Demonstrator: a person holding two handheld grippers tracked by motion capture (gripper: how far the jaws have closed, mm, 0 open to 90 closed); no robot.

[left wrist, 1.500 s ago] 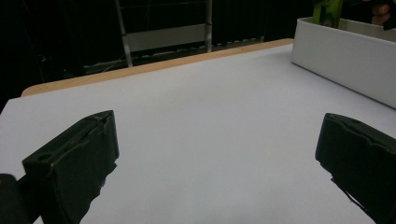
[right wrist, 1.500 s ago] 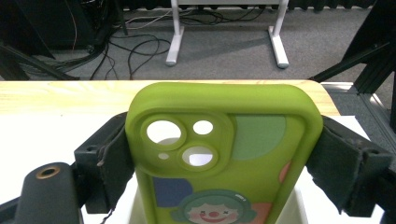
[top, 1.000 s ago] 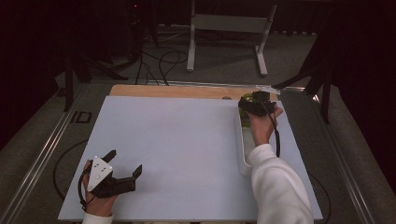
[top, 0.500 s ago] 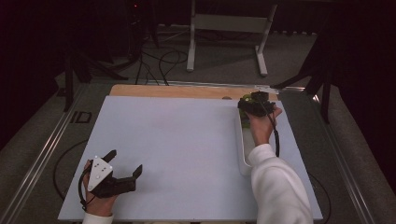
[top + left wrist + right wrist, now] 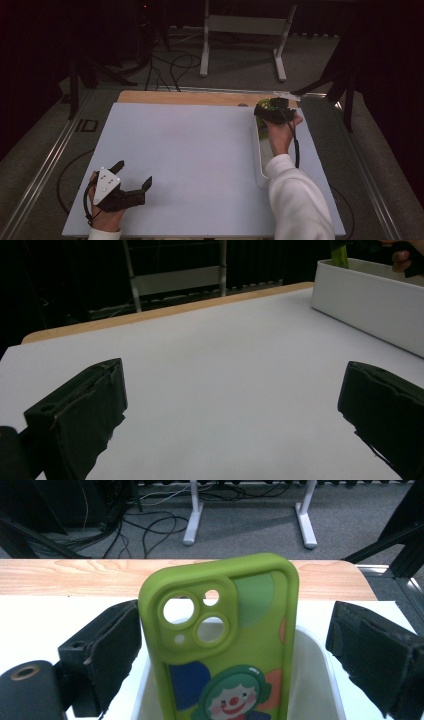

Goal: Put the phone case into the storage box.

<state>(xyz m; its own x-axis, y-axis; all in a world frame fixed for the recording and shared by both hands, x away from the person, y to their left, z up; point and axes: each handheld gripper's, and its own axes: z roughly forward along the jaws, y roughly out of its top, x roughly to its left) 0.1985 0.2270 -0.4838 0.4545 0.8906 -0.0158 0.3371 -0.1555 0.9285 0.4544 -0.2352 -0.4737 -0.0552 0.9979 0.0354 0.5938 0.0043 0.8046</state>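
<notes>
Releasing the green phone case (image 5: pixel 225 645) upright into the white tray (image 5: pixel 312 665); right gripper (image 5: pixel 235 650) jaws just opening, standing apart either side of it; next, likely lifting clear without tipping it; left gripper (image 5: pixel 132 182) resting, jaws apart.

A: Left gripper (image 5: pixel 132 181)?
B: Low at the near left tabletop corner, hand wrapped round its body, jaws spread wide, nothing between them.
A: Right gripper (image 5: pixel 270 107)?
B: Arm in a white sleeve stretched to the far right. Jaws have just been opening, pads clear on both sides.
</notes>
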